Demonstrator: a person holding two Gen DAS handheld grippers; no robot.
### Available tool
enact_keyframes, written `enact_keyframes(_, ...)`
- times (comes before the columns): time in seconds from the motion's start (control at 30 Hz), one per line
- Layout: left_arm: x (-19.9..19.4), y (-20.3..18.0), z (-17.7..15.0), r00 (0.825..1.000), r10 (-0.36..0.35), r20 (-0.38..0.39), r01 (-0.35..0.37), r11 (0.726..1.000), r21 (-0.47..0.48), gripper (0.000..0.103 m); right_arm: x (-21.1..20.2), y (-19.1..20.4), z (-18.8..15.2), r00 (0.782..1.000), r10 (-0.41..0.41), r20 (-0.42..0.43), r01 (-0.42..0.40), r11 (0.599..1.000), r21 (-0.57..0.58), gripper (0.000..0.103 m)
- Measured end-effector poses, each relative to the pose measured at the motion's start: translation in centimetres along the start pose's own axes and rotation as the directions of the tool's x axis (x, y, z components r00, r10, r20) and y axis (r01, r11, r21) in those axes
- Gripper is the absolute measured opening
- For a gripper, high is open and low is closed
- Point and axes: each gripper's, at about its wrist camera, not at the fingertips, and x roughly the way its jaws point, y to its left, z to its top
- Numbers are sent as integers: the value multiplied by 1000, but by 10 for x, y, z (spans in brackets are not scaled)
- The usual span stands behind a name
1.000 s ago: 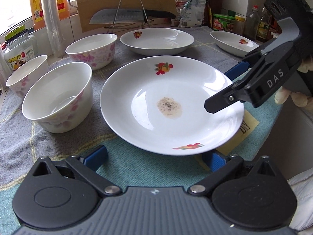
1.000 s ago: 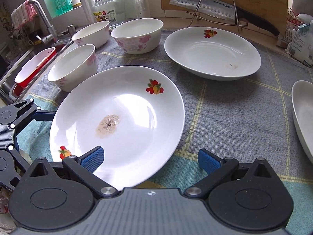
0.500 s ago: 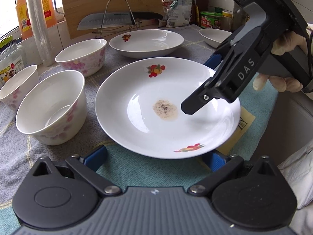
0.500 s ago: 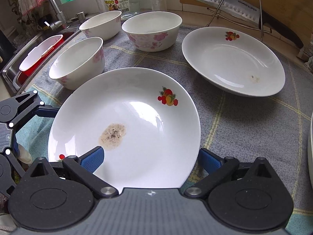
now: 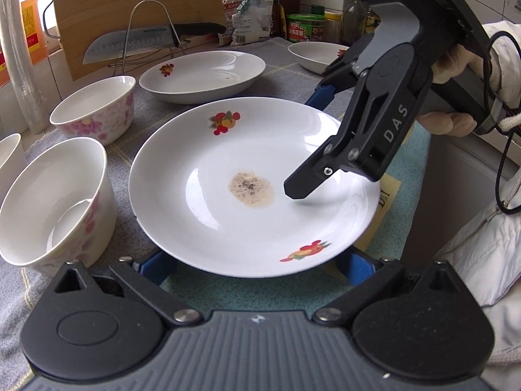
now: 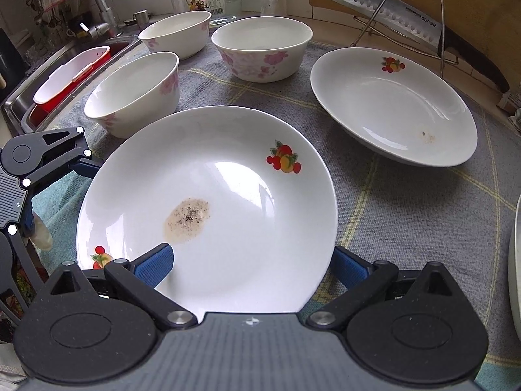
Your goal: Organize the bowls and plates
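A white plate (image 5: 228, 228) (image 6: 247, 195) with fruit prints and a brown stain lies on the grey cloth. My right gripper (image 5: 306, 143) (image 6: 250, 265) is open and straddles the plate's rim, with one finger over the plate's inside and the other outside the rim. My left gripper (image 5: 257, 264) is open, its blue fingertips low at either side of the plate's near edge. A second deep plate (image 5: 202, 75) (image 6: 394, 104) sits behind. A third plate (image 5: 312, 53) is at the far right. Three flowered bowls (image 5: 52, 202) (image 6: 133, 94) stand at the left.
A knife on a wire rack (image 5: 130, 44) leans against a wooden board at the back. Jars and bottles (image 5: 306, 27) line the wall. A sink with a red and white tub (image 6: 65, 75) lies left of the cloth. A person's sleeve (image 5: 482, 244) is at the right.
My right gripper has come in from the right and down, so that one finger now hangs over the stained plate's inside. The plate and bowls have not moved.
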Motion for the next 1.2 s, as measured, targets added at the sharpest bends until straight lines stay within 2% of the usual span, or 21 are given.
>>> enact_keyframes(0.17,-1,3,-3,999,-27,21,26,999,24,102,-2,-5,1,1000,23,-2,-23,999,23,103)
enact_keyframes(0.57,-5,6,-6,997,-54,46,52,997,53,102,-4,-22,11,989,144,-29,-141,986,90,103)
enact_keyframes(0.73,-5,6,-7,997,-46,54,44,998,46,102,-1,-31,18,976,215,-19,-211,969,132,103)
enact_keyframes(0.93,-6,4,-7,998,-36,54,34,999,36,102,3,-44,26,950,312,-9,-304,931,202,103)
enact_keyframes(1.2,-8,2,-7,998,-25,53,23,999,36,102,9,-49,31,936,352,-3,-340,905,257,103)
